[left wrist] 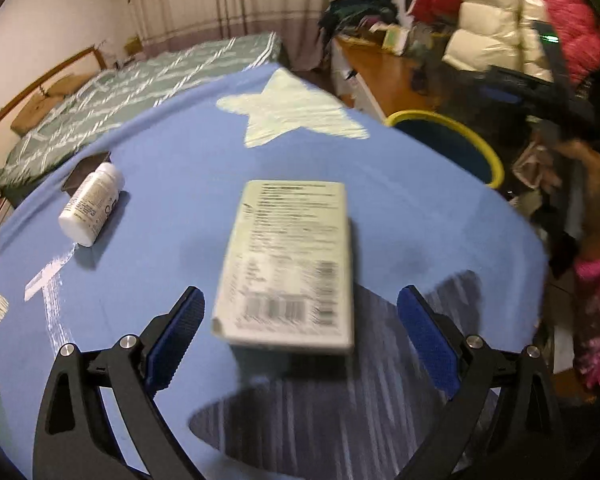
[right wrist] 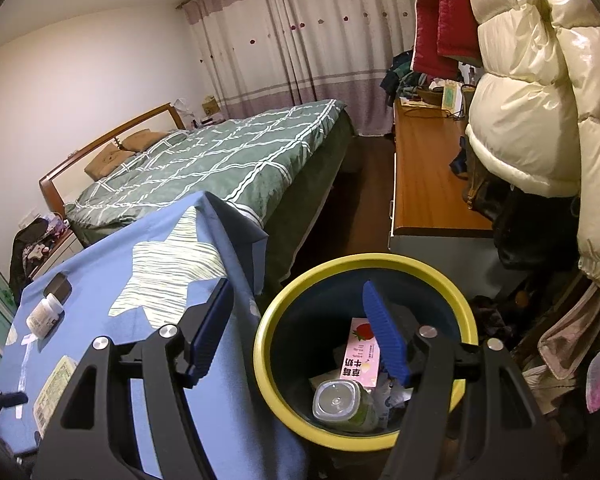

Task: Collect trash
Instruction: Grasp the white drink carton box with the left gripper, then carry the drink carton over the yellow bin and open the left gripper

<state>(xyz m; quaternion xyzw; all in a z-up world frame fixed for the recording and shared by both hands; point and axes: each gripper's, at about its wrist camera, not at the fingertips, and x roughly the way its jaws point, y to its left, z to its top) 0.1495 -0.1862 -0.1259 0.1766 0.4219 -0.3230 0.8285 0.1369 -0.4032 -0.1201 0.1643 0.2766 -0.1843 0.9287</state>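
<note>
Left gripper (left wrist: 298, 322) jaws wide, empty, straddling near end of box (left wrist: 288, 266) lying flat on blue cloth (left wrist: 172, 168), prob. lining up grab; right gripper (right wrist: 298, 330) open, empty, hangs over bin (right wrist: 268, 364) w/ trash already inside.

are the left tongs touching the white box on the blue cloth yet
Apart. In the left wrist view the left tongs stand open on either side of the white box, with blue cloth visible between each pad and the box.
</note>
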